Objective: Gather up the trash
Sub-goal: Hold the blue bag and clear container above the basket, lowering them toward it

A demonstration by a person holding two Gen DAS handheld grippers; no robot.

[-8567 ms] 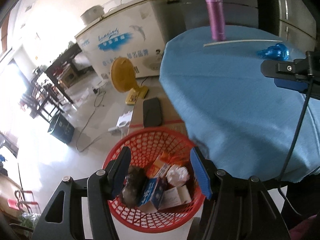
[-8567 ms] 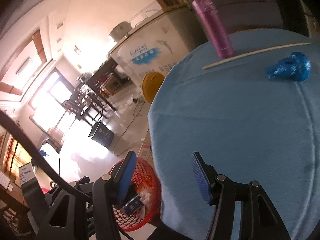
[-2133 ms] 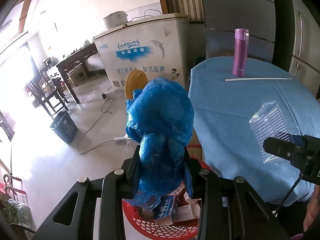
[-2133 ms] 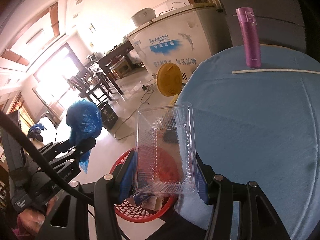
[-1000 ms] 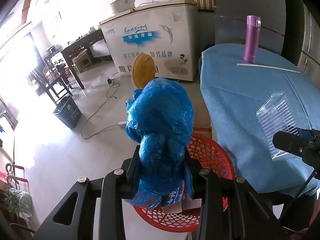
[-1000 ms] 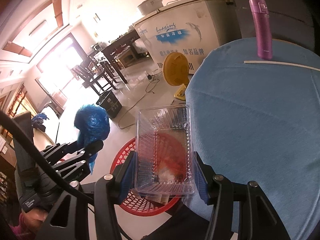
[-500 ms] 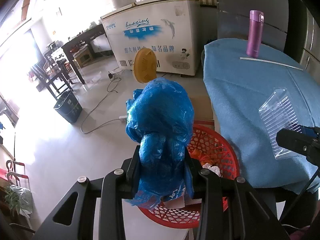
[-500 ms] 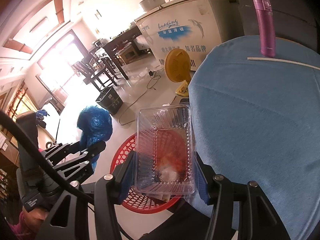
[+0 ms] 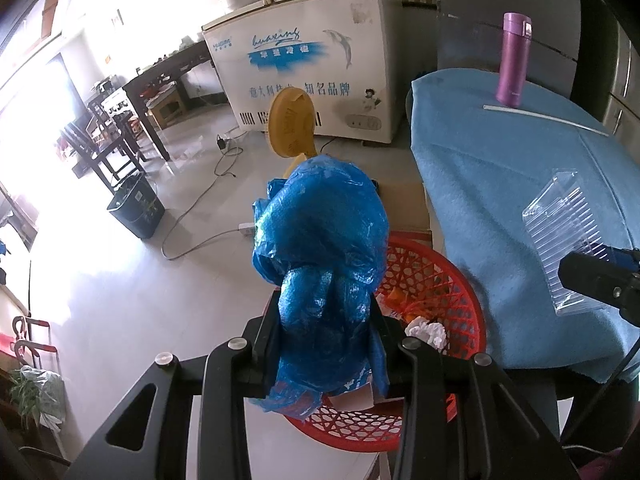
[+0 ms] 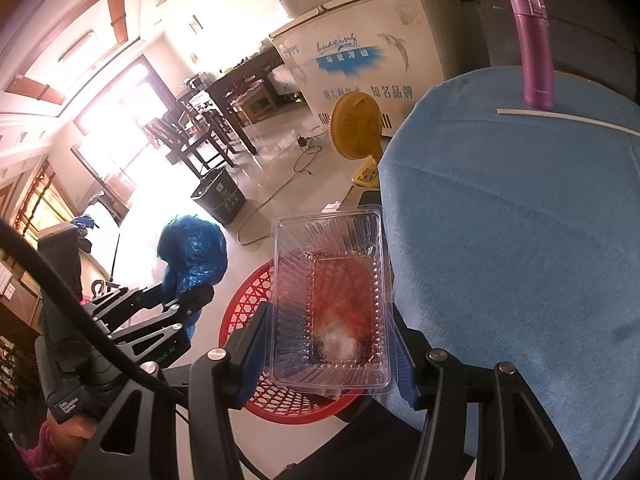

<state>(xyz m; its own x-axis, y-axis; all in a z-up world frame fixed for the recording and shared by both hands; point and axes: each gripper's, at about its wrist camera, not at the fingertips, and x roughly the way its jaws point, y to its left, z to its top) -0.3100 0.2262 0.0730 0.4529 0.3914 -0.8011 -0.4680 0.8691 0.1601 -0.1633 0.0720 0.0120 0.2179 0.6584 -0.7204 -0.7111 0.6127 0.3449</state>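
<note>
Crumpled blue plastic bag (glossy, wrinkled) bulges from left claw.

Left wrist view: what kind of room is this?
Probably a home dining or living area, possibly rural. A chest freezer stands on the tiled floor, dark wooden table and chairs sit by bright windows, and a small yellow fan is on the floor beside a round table with a blue cloth.

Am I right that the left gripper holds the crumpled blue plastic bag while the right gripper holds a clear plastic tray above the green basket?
Not quite: the basket is red, not green, as the right wrist view shows. The left gripper does hold the crumpled blue plastic bag, and the right gripper does hold the clear plastic tray above it.
</note>
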